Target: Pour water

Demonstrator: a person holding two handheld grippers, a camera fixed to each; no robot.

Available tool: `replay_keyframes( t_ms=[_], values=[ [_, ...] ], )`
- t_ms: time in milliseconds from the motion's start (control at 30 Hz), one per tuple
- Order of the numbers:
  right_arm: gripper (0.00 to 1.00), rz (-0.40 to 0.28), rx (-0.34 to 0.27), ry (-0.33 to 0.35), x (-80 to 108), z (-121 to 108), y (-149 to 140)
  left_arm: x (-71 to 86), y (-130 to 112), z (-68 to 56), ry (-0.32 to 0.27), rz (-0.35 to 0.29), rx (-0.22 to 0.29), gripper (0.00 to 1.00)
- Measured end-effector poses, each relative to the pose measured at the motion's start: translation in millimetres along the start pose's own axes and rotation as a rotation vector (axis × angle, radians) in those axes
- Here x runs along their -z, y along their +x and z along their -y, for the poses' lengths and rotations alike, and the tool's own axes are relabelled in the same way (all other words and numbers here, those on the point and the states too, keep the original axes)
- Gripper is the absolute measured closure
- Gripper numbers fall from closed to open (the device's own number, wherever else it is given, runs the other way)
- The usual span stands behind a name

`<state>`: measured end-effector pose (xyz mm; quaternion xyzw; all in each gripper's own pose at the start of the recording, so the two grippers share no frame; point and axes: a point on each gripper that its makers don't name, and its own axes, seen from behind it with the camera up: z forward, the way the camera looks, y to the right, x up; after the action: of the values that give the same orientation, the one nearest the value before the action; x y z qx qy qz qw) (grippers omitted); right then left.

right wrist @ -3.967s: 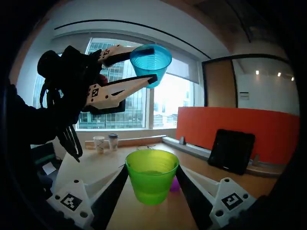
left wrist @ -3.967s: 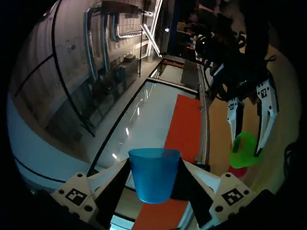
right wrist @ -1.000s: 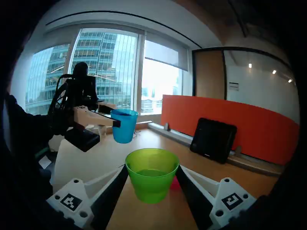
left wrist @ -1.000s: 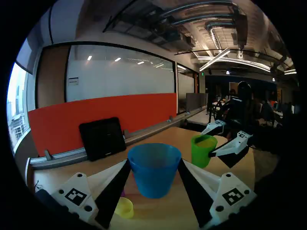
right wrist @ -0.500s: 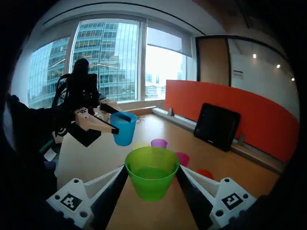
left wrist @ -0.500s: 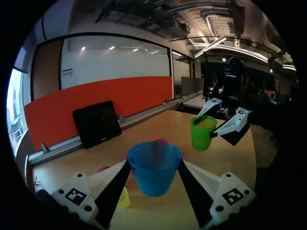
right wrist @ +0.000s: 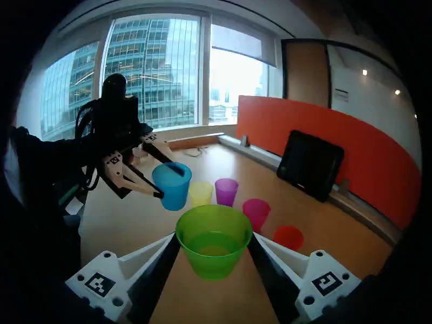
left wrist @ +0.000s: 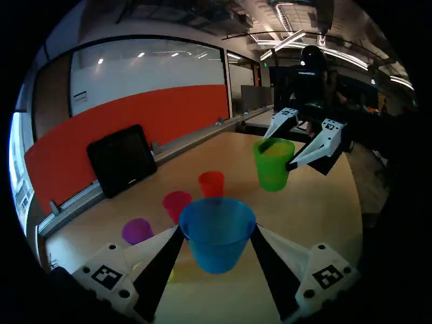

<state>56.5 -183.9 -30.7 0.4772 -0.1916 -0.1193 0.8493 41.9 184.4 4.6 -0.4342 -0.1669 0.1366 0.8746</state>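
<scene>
Right claw [right wrist: 214, 238] grips green cup [right wrist: 214, 262], water [right wrist: 213, 250] inside.

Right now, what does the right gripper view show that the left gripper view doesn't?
Right gripper view: tall windows onto glass towers, liquid low in the translucent green plastic cup. Left gripper view: ceiling light strips, dim office beyond. Both: that green cup, the translucent blue plastic cup, small red cup, pink cup, purple cup, black tablet, orange partition.

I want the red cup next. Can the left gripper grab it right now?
Probably not yet. The left gripper is shut on the blue cup, so it can't take another. The way to the red cup looks open, though.
</scene>
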Motion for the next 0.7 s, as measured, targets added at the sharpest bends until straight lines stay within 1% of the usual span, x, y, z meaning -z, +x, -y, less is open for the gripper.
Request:
replay_keyframes(
  t_ms=[200, 500, 700],
  values=[
    [0.09, 0.039, 0.007, 0.003, -6.8, -2.0, -13.1, -7.3, -18.4, -8.4, -0.028, 0.047, -0.023, 0.13],
    [0.09, 0.097, 0.029, 0.002, -17.3, -6.7, -35.2, -19.3, -43.9, -11.4, -0.05, 0.102, -0.04, 0.14],
    [0.09, 0.129, 0.033, 0.009, -26.9, -6.4, -51.3, -29.4, -57.0, -16.9, -0.08, 0.136, -0.054, 0.14]
  ],
)
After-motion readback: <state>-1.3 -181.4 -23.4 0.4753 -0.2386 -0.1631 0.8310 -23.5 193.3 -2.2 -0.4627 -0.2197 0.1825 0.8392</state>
